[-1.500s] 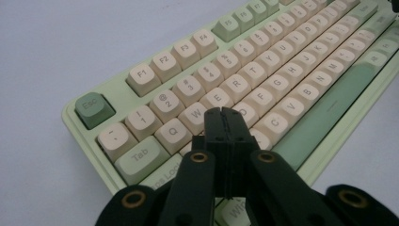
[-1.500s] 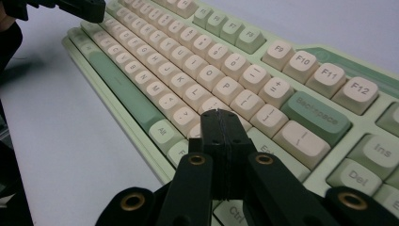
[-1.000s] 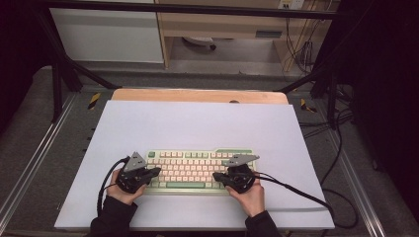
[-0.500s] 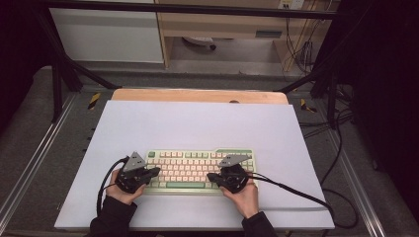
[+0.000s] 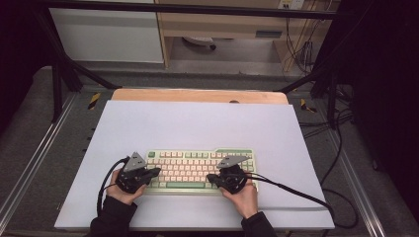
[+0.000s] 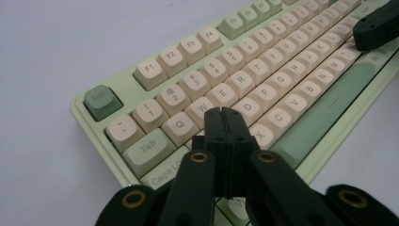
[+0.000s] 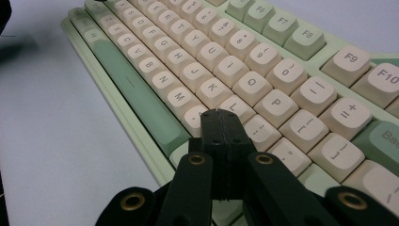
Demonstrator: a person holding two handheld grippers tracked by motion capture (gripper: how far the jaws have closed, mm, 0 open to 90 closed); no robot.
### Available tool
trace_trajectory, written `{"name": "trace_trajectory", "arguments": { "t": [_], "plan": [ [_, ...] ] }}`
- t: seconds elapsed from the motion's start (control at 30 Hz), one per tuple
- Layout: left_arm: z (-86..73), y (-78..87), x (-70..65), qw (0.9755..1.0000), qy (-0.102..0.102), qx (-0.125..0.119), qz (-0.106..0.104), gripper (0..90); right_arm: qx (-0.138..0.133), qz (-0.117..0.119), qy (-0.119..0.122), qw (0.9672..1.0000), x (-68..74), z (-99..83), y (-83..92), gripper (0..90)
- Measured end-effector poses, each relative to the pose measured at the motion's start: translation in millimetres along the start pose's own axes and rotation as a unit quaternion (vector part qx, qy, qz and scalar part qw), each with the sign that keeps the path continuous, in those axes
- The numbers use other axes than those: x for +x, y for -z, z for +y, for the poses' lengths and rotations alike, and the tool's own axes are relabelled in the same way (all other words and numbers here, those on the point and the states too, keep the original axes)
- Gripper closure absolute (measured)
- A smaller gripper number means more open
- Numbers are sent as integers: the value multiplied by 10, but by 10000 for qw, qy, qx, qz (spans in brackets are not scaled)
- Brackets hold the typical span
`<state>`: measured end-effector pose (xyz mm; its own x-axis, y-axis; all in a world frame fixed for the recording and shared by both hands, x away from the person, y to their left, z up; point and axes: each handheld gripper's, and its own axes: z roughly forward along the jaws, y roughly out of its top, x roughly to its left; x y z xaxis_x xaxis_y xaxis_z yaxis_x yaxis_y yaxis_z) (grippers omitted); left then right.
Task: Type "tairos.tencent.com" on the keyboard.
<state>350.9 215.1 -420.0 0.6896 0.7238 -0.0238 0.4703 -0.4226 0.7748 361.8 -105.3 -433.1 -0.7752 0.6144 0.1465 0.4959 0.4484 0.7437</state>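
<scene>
A pale green keyboard (image 5: 200, 170) with cream keys lies on the white table top near the front edge. My left gripper (image 5: 157, 172) rests over its left end, jaws pressed together with nothing between them. In the left gripper view its tips (image 6: 224, 113) hover just above the keyboard (image 6: 263, 70), around the A, S and Z keys. My right gripper (image 5: 210, 177) is over the right half of the keyboard and points left, jaws also shut and empty. In the right gripper view its tips (image 7: 217, 115) sit above the keyboard (image 7: 226, 56), by the comma and period keys.
The white table top (image 5: 197, 123) stretches wide behind the keyboard, with a wooden strip (image 5: 197, 95) along its far edge. A black cable (image 5: 296, 192) runs from my right gripper off the right side. Metal frame rails flank the table.
My right gripper has shifted slightly left along the keyboard's front rows. The left gripper and the keyboard have stayed put.
</scene>
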Motion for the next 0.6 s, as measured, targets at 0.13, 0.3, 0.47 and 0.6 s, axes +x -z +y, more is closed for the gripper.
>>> {"name": "trace_trajectory", "arguments": {
  "t": [0.13,0.3,0.47,0.6],
  "plan": [
    [1,3,1,10000,2,-5,4,900,2,-16,4,10000,3,4,6,900],
    [4,7,-7,10000,-15,-13,-3,899,-67,-32,13,10000,-2,29,72,900],
    [7,20,-11,10000,-19,-28,0,900,-79,-71,57,9999,-16,45,136,900],
    [11,22,-20,10000,-27,-33,7,900,-84,-108,29,9999,-39,37,187,900]
  ]
}}
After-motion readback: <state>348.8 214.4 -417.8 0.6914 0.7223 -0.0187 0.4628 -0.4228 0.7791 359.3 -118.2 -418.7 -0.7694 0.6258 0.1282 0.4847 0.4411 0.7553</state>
